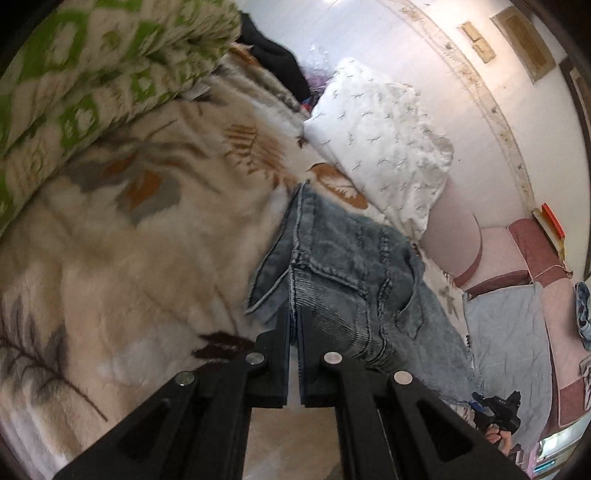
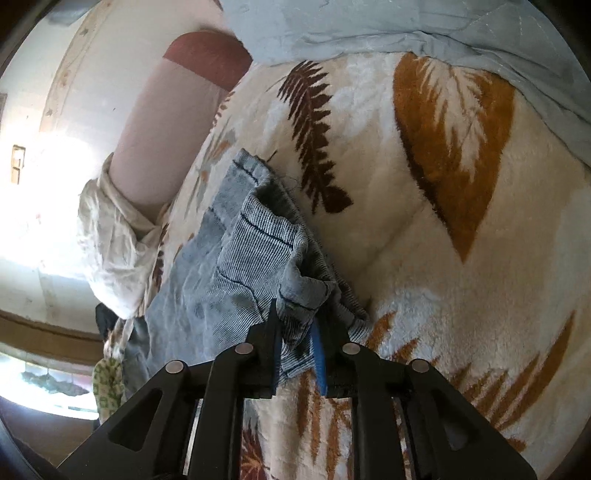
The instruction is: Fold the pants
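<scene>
left wrist view: the left gripper (image 1: 294, 325) was clamped on a fold of the jeans (image 1: 343, 266), near the waistband, its two black fingers nearly touching with denim pinched between them. the jeans lay bunched on a cream blanket (image 1: 140, 236) printed with brown and orange leaves, a back pocket seam facing up. a white pillow (image 1: 384, 147) sat just beyond the jeans, against the pale wall. a green and cream patterned quilt (image 1: 92, 62) was heaped at the upper left, with a dark garment (image 1: 273, 55) behind it. a grey sheet (image 1: 506, 347) lay to the right of the jeans. low at the right edge, the right gripper (image 1: 498, 410) showed small and dark, with a bit of the person's hand (image 1: 496, 437) under it.

right wrist view: the right gripper (image 2: 301, 325) had a lumpy wad of the jeans (image 2: 236, 258), the hem end, between its fingers. there was a visible gap between the fingers, a blue pad (image 2: 318, 358) lining the inner face of the right one; denim filled the gap and lay against both sides, so it read as gripping. the jeans trailed away to the left over the same leaf blanket (image 2: 461, 229). the white pillow (image 2: 110, 236) lay at the left, the grey sheet (image 2: 406, 33) across the top.
</scene>
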`<state>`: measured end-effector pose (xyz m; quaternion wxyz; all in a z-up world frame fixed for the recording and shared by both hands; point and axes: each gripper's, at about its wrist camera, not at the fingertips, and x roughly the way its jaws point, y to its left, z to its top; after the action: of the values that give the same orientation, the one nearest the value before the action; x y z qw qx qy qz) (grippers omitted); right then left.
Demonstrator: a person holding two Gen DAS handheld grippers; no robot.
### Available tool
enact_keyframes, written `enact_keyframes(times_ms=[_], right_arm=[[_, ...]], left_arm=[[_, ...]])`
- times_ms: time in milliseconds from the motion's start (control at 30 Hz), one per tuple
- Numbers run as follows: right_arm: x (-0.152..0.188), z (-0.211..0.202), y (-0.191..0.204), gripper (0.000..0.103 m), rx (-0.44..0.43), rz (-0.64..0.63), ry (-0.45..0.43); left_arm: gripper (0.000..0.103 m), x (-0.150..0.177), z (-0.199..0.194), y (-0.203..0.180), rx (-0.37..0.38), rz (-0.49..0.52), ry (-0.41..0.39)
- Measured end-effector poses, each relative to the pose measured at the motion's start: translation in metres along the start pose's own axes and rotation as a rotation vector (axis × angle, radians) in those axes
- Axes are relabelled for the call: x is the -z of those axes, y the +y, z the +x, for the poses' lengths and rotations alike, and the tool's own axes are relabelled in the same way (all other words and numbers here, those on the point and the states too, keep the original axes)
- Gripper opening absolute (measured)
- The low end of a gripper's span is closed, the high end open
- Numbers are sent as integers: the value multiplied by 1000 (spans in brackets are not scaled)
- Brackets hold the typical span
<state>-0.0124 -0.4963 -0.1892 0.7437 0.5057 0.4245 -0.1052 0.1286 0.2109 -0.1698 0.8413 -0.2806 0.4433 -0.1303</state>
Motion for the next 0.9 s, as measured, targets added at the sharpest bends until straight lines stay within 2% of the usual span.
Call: enact_keyframes(times_ms=[100,133,200,300,400,533,633,767,900], right_arm=[[-3,-9,3,31,-25,-11,8],[-5,-14,4,39,-39,-12,0],[-8,-29,9,49,-28,-33,-50],[-10,-51,21,49,-15,-89,-143],[-5,-53,38,49,-59,-147,-154],[10,-34,69,47,-53,-250,-103],[19,-19,85,47,-63,-290,-65],[27,4,96,47,-33,-309,-26],[32,21,98,47,-6,-323,12]], left_arm=[[5,2,-7,1,-18,5,-22],[5,2,-15,-1,-65,18,-55],[5,-3,-31,-2,-94,24,-113],[5,-11,-61,-6,-50,-4,-203],[5,-13,-73,-36,2,63,-230],[5,-8,-53,-94,61,161,-189],[5,2,-16,-134,74,209,-108],[5,22,37,-158,52,262,-3],[5,41,69,-159,-20,309,69]])
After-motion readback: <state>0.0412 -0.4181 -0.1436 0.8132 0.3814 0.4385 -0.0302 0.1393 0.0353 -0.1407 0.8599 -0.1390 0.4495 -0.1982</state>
